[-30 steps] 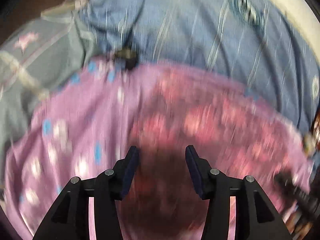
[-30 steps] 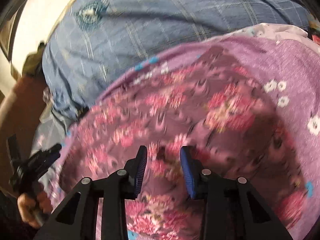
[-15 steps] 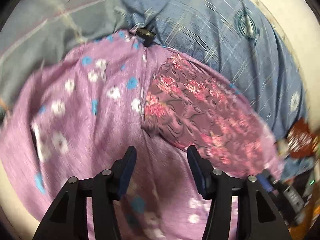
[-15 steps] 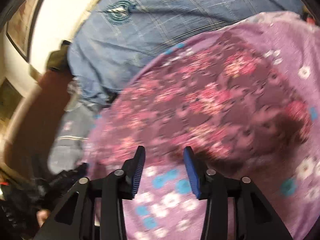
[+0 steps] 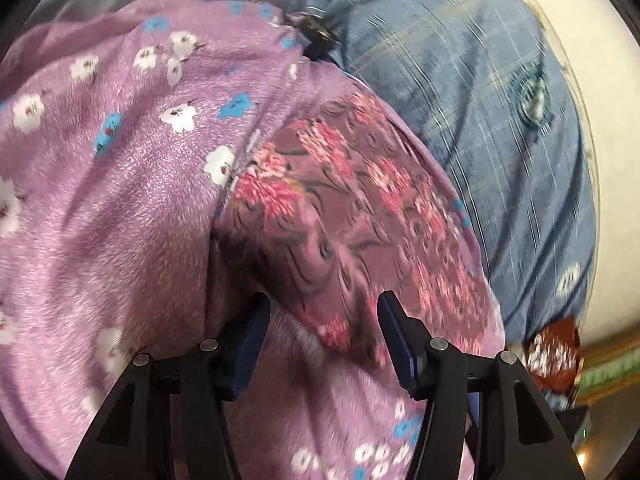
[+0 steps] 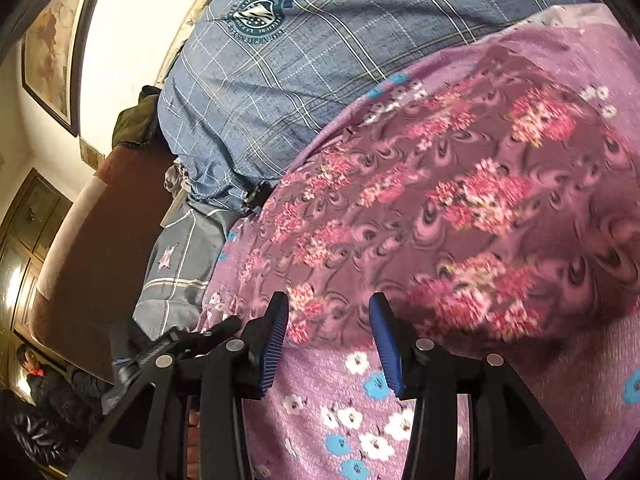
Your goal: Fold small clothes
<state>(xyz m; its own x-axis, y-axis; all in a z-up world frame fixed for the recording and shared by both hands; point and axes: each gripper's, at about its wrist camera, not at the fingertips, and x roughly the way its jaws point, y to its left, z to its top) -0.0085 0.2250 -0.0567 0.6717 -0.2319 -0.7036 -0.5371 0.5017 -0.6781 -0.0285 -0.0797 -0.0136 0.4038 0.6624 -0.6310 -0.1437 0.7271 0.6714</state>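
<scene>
Left gripper (image 5: 324, 312) over lilac cloth (image 5: 120, 200) with white and blue flowers, jaws apart, nothing between them. Dark pink flowered cloth (image 5: 340, 220) lying flat on top of lilac cloth, near edge just ahead of blue pads. Right gripper (image 6: 328, 316) also jaws apart, empty, tips at near edge of dark pink flowered cloth (image 6: 460, 200). Lilac cloth (image 6: 360, 420) under and around it. Blue checked sheet (image 6: 300, 60) with round crest beyond both cloths. Grey garment (image 6: 176, 264) with star at left, beside lilac cloth. Brown bed edge (image 6: 92, 240) further left. Framed picture (image 6: 48, 48) on wall.
</scene>
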